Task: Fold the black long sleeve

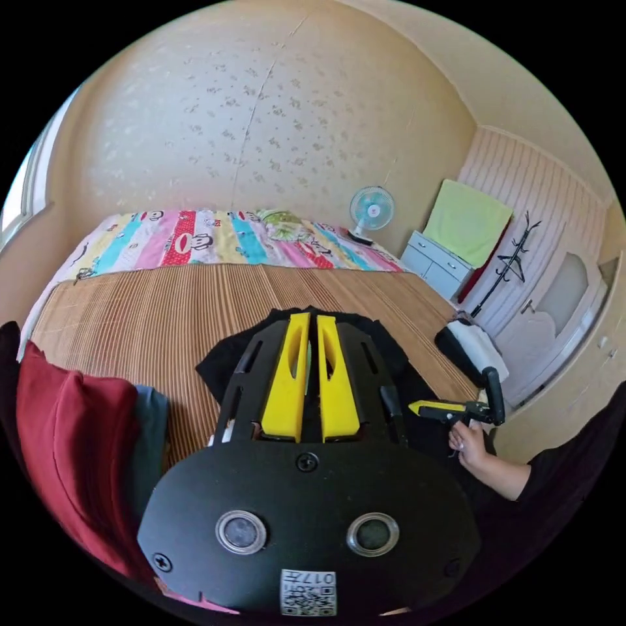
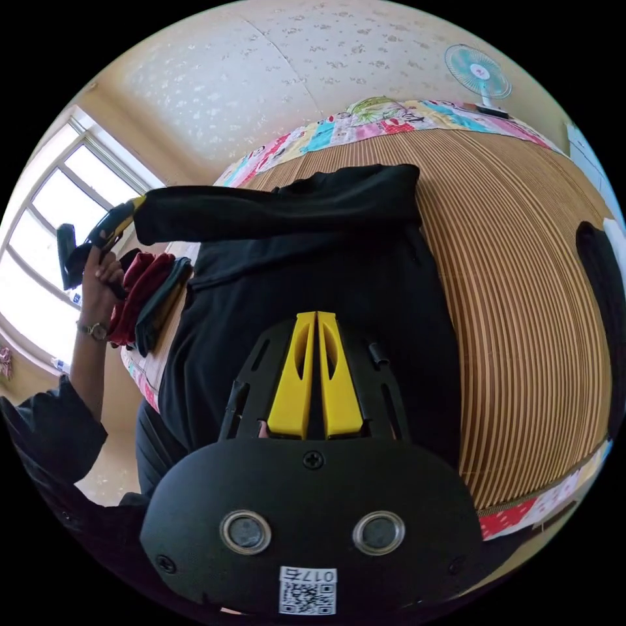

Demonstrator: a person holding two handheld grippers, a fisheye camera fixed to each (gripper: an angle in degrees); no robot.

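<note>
In the left gripper view, the left gripper [image 1: 312, 326] is seen with its yellow jaws drawn nearly together above the black long sleeve [image 1: 391, 352], which lies on the striped bamboo mat [image 1: 150, 306] at the near edge of the bed; whether cloth is pinched between the jaws cannot be told from this view. Open mat is left beyond the garment up to the patterned sheet [image 1: 215, 238] along the wall, and a pile of red and dark clothes [image 1: 72, 417] is stacked at the mat's left edge. The right gripper [image 1: 417, 409] is held level by a hand [image 1: 468, 443] just beside the garment's right side. In the right gripper view, the right gripper [image 2: 317, 319] is shown with its jaws closed on each other over the garment's body [image 2: 339, 287], nothing seen between them. The left gripper [image 2: 134, 207] is raised by the other hand [image 2: 98, 277], wrist bent, and is clamped on the cuff of one sleeve [image 2: 274, 208], which is stretched out taut. Bare mat [image 2: 521, 293] is seen to the right of the garment.
</note>
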